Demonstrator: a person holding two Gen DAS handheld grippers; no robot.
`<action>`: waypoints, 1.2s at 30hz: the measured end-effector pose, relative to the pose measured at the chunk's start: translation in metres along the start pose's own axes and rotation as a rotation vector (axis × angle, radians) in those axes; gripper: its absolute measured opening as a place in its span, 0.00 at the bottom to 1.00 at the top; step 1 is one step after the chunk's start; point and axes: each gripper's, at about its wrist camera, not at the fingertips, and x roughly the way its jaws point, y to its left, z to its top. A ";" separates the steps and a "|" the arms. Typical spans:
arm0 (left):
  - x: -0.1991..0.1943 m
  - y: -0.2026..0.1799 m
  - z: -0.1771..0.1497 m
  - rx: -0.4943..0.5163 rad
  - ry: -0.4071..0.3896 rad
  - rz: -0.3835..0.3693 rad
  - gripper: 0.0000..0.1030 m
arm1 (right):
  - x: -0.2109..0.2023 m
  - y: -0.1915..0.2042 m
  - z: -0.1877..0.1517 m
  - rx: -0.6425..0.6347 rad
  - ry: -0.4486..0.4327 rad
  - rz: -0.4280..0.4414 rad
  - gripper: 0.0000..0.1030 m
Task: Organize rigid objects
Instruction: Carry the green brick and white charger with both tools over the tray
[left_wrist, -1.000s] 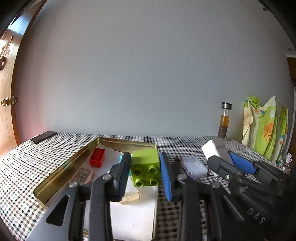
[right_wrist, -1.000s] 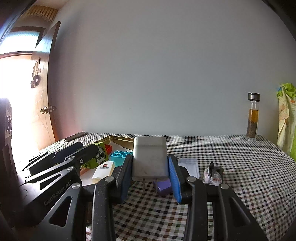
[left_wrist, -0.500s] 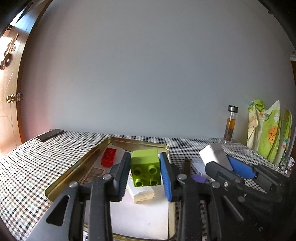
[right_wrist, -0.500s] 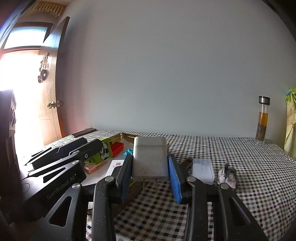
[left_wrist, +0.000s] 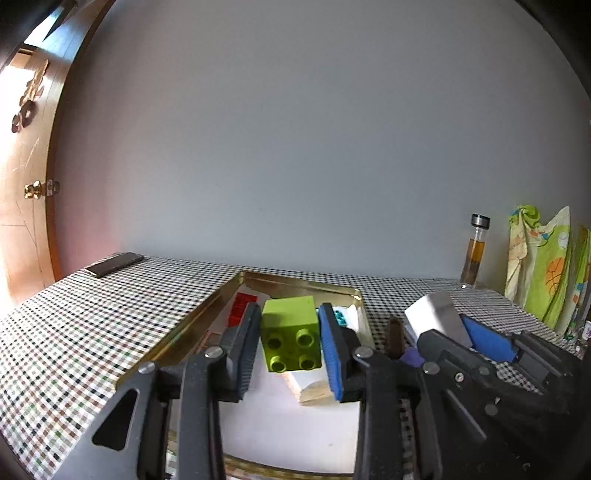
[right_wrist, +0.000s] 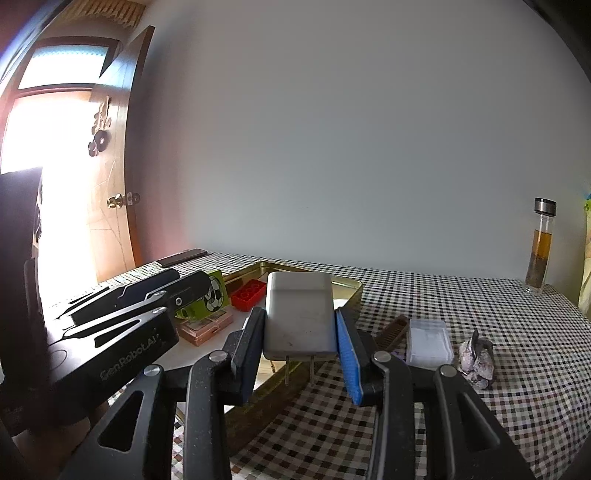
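Left claw (left_wrist: 290, 338) grips the green brick (left_wrist: 290, 334) above the tin (left_wrist: 192, 325). Right claw (right_wrist: 301, 332) grips the charger (right_wrist: 299, 317) over the tin's right rim. Risk: claws are close together; simultaneous lowering may cause collision or a rim strike.

Daylight pours in from the doorway (right_wrist: 55, 155) on the left, blown out to pure white in the right wrist view and casting a pinkish flare along the wall (right_wrist: 332, 129) beside it. The rest of the room is soft and evenly lit. Both fisheye views bend the door frame and darken into black corners.
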 end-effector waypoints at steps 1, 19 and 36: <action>0.000 0.002 0.000 -0.005 0.004 -0.002 0.30 | 0.002 0.002 0.001 -0.001 0.002 0.002 0.40; 0.004 0.035 0.002 -0.045 0.037 0.047 0.30 | 0.021 0.021 0.000 -0.037 0.044 0.052 0.39; 0.048 0.046 0.009 -0.017 0.222 0.025 0.30 | 0.058 0.027 0.003 -0.038 0.130 0.098 0.40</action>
